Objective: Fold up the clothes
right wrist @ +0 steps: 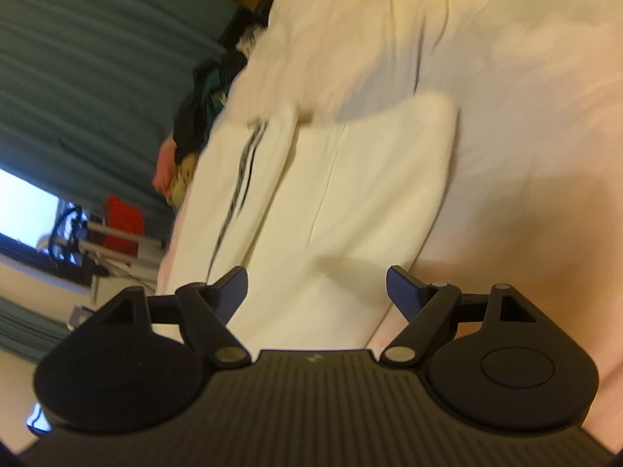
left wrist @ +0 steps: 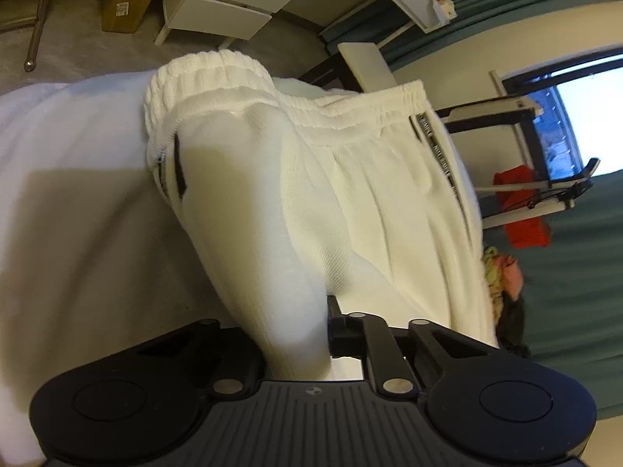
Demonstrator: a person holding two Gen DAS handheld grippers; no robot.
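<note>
White bed sheet (left wrist: pixel 70 194); left gripper (left wrist: pixel 311 334) clamped on white shorts (left wrist: pixel 350 202); right gripper (right wrist: pixel 317 292) wide apart, empty.

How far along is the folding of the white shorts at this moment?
Partly done. The white shorts lie on the bed, and the right wrist view shows them already doubled lengthwise, side stripe on top. In hand: the left claw is shut on a bunched part, lifted toward the waistband. The right claw hangs open, holding nothing. Left: laying that fold flat and smoothing.

one white trousers (left wrist: pixel 342 194), two grippers (left wrist: pixel 311 334) (right wrist: pixel 317 292)
</note>
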